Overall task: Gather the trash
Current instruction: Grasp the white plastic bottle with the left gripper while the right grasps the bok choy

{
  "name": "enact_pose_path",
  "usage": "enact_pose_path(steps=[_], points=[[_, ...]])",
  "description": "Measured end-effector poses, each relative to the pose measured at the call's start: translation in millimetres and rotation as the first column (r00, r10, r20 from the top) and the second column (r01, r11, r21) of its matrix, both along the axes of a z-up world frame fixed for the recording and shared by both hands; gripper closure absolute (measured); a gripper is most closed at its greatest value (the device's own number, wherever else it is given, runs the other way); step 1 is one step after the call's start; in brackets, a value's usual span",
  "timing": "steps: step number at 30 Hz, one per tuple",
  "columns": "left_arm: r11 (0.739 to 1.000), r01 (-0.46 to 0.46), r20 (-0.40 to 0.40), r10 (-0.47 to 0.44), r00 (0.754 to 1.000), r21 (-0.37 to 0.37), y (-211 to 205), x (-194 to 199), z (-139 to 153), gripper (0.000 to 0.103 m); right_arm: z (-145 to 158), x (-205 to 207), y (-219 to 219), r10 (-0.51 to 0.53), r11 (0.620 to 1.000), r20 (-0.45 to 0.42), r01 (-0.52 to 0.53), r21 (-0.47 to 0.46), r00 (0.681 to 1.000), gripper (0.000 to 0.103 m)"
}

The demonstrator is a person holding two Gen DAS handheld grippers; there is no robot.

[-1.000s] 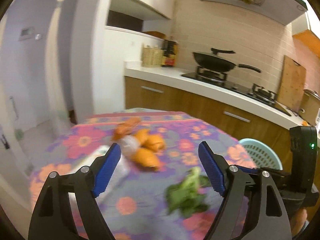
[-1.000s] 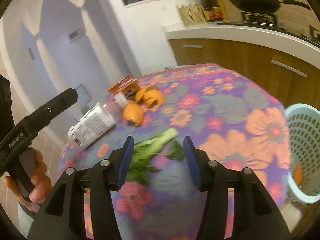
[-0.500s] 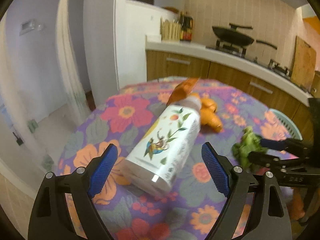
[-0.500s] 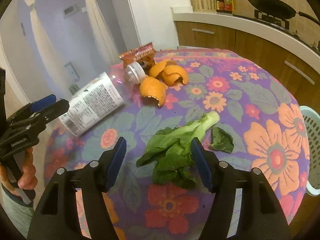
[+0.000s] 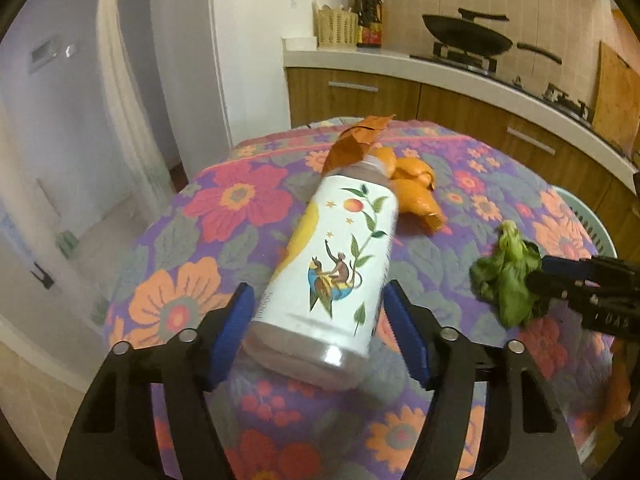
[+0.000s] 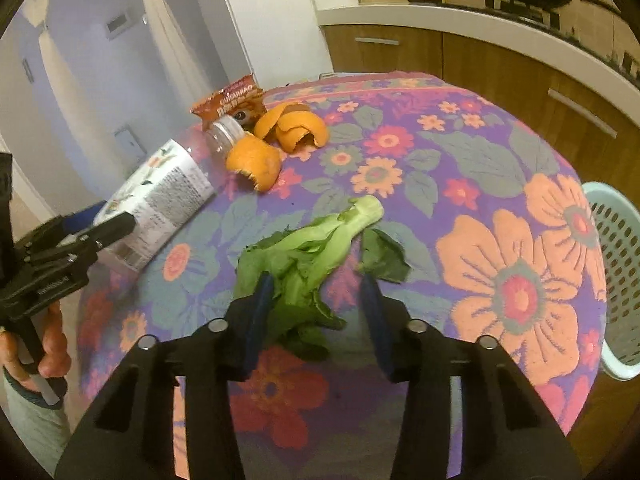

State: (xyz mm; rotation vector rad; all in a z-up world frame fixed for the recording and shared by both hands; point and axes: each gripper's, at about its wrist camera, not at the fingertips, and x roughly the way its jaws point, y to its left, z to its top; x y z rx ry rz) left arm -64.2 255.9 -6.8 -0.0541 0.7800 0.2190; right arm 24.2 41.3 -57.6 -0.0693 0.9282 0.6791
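Observation:
A plastic bottle (image 5: 340,264) with a white illustrated label lies on its side on the flowered tablecloth (image 5: 224,200). My left gripper (image 5: 316,292) straddles its base with the jaws closing, and both blue pads touch the bottle's sides. In the right wrist view the bottle (image 6: 160,196) lies at the left, with the left gripper (image 6: 80,236) at its base. A bunch of leafy greens (image 6: 308,256) lies between the pads of my right gripper (image 6: 316,284). Its jaws are closing: the left pad brushes the leaves, the right pad stands clear. Orange peels (image 6: 256,160) and a snack wrapper (image 6: 232,100) lie further back.
A pale green plastic basket (image 6: 616,272) stands beside the table at the right edge. A loose leaf (image 6: 384,256) lies right of the greens. Behind the table runs a kitchen counter (image 5: 440,68) with a wok (image 5: 464,36). A hand (image 6: 48,356) holds the left gripper's handle.
My left gripper came down over the bottle and its jaws narrowed onto the base. My right gripper sank onto the greens, its jaws first widening, then narrowing around them.

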Motion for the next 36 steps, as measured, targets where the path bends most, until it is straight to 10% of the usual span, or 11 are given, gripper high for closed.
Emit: enact_pose_path(steps=[9,14,24,30,36], points=[[0.997,-0.002,-0.104,0.009,0.995,0.072,-12,25,-16,0.035,7,-3,-17,0.027,1.0,0.009,-0.027,0.011,1.0,0.061],[0.998,-0.046,-0.067,0.049,0.997,0.049,-7,27,-17,0.037,9,-6,-12,0.008,0.999,0.002,-0.008,0.044,1.0,0.033],[0.995,-0.09,0.002,0.09,0.996,-0.031,-5,2,-12,0.043,-1,-2,45,0.008,0.999,0.003,-0.008,-0.043,1.0,0.031],[0.991,-0.077,0.052,0.083,0.995,-0.107,-2,-17,-6,0.043,-7,2,44,-0.009,0.997,0.008,0.01,-0.082,1.0,0.072],[0.99,-0.07,0.072,0.08,0.994,-0.123,-10,-20,1,0.044,0,0,27,0.033,0.998,0.028,-0.031,-0.053,0.999,0.088]])
